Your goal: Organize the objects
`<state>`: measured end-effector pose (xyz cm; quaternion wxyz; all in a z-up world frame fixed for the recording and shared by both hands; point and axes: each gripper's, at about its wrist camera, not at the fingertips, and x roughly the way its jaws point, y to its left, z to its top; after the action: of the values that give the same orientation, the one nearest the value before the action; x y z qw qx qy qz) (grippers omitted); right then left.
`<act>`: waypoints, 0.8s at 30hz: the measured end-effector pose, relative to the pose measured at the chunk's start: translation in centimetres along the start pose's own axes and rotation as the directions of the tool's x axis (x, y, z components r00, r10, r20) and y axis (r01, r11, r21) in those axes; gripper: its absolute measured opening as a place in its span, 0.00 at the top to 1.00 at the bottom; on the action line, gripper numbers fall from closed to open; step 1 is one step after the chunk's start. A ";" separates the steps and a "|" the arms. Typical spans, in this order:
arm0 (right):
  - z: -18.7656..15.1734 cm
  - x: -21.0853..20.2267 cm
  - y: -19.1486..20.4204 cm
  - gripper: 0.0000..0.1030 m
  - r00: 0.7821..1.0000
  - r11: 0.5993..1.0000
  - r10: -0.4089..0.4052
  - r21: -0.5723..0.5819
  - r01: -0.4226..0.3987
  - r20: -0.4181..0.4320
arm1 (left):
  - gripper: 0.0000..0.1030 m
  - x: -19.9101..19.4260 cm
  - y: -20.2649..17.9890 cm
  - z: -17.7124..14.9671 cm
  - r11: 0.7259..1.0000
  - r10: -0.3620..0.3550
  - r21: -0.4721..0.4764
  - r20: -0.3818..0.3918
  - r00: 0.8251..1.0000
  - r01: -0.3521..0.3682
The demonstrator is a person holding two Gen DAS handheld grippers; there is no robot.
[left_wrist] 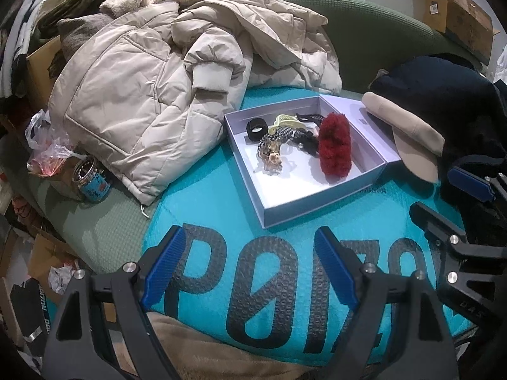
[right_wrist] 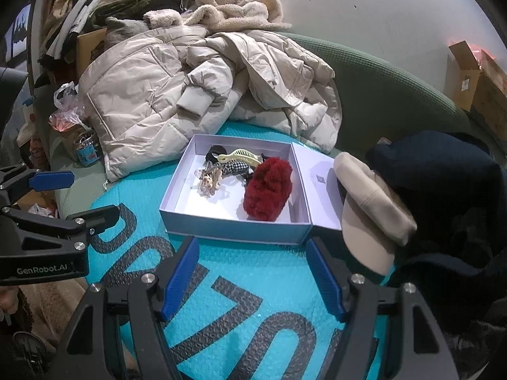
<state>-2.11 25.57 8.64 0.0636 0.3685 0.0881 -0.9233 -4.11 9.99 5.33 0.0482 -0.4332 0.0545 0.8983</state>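
Note:
A shallow lavender box (left_wrist: 275, 212) (right_wrist: 234, 232) lies open on a teal bubble mailer (left_wrist: 253, 285) (right_wrist: 253, 285). It holds a red fluffy hair clip (left_wrist: 335, 144) (right_wrist: 268, 189), a yellow claw clip (left_wrist: 285, 122) (right_wrist: 240, 155), a checkered bow (right_wrist: 234, 167), a black ring-shaped piece (left_wrist: 256, 129) and a clear beaded piece (left_wrist: 273, 160) (right_wrist: 207, 185). My left gripper (left_wrist: 250, 272) is open and empty, just short of the box. My right gripper (right_wrist: 252, 280) is open and empty, near the box's front wall. Each gripper shows in the other's view, the right one (left_wrist: 443, 202) and the left one (right_wrist: 82, 196).
A beige puffer jacket (left_wrist: 152, 95) (right_wrist: 190, 95) is piled behind the box. A beige cap (left_wrist: 408, 136) (right_wrist: 370, 209) and dark clothing (right_wrist: 443, 196) lie to its right. A small blue jar (left_wrist: 92, 180) and plastic bags sit at the left. Cardboard boxes (left_wrist: 456, 12) stand far right.

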 end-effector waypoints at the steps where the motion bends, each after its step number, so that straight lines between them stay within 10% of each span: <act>1: -0.1 -0.1 0.0 0.31 1.000 1.000 0.004 0.000 -0.004 -0.001 | 0.20 0.0 -0.1 -0.1 1.000 -0.001 0.003 -0.004 1.000 0.001; 24: -0.3 0.0 -0.2 0.31 1.000 1.000 0.011 0.005 -0.011 -0.011 | 0.20 -0.2 -0.7 -0.8 0.999 -0.052 0.000 -0.038 0.998 0.053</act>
<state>-1.91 25.81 8.44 0.0674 0.3741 0.0842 -0.9211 -3.26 10.58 4.92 0.0710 -0.4515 0.0446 0.8883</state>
